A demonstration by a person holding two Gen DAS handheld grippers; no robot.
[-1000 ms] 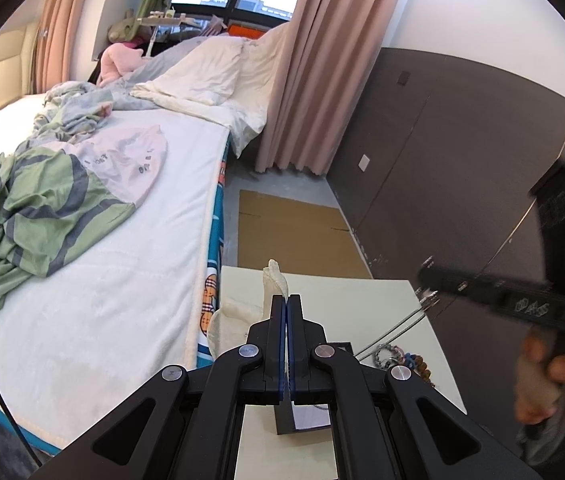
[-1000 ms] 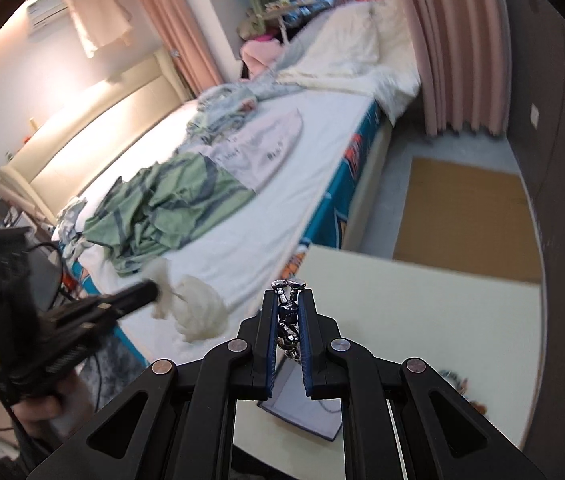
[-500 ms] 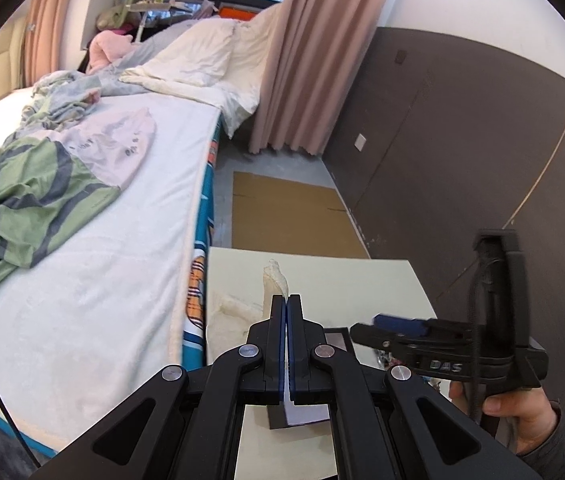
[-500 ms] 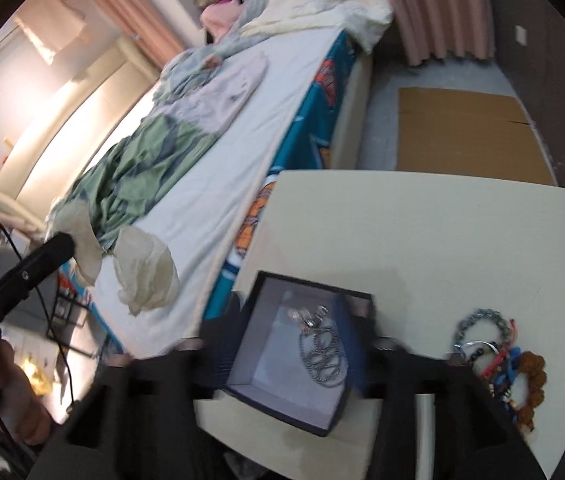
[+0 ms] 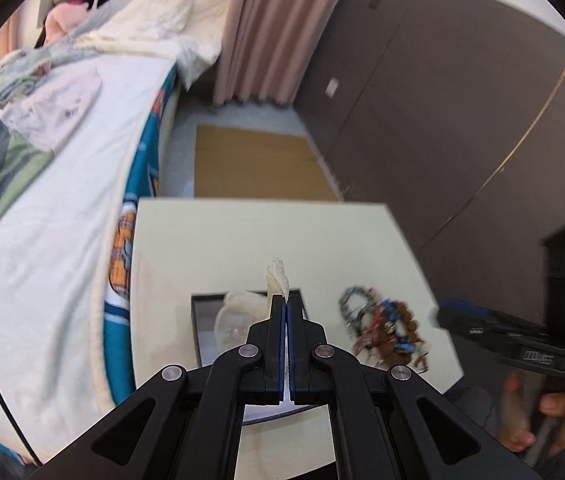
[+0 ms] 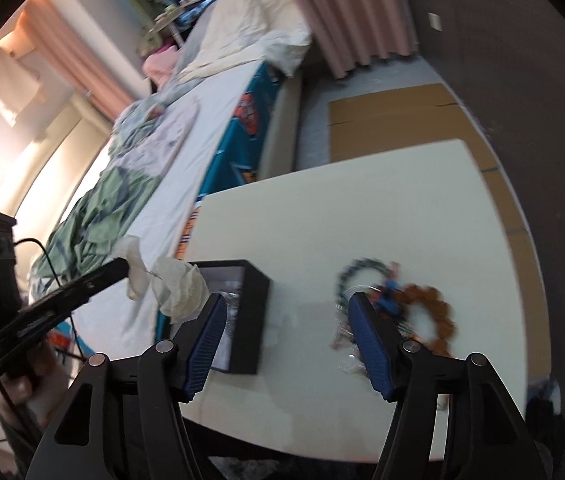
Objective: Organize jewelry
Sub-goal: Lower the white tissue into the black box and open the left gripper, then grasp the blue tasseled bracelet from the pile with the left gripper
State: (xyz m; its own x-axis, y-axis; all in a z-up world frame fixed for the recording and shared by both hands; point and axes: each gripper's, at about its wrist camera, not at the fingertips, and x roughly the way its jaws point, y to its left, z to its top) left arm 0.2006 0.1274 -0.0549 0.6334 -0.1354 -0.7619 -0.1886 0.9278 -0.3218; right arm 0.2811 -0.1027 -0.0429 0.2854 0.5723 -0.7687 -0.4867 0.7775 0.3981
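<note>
My left gripper is shut on a white cloth pouch and holds it over an open black jewelry box on the cream table. It also shows in the right wrist view with the pouch hanging from it. My right gripper is open and empty, between the box and a pile of bracelets. The pile, with brown beads, blue and grey strands, lies right of the box. Something silvery lies in the box, blurred.
A bed with crumpled clothes runs along the table's left side. A dark wall is at the right. Brown cardboard lies on the floor beyond the table. Pink curtains hang at the back.
My right gripper has opened, dropped the silver chain into the box, and moved right toward the bracelet pile. My left gripper has tilted down over the box, still holding the pouch.
</note>
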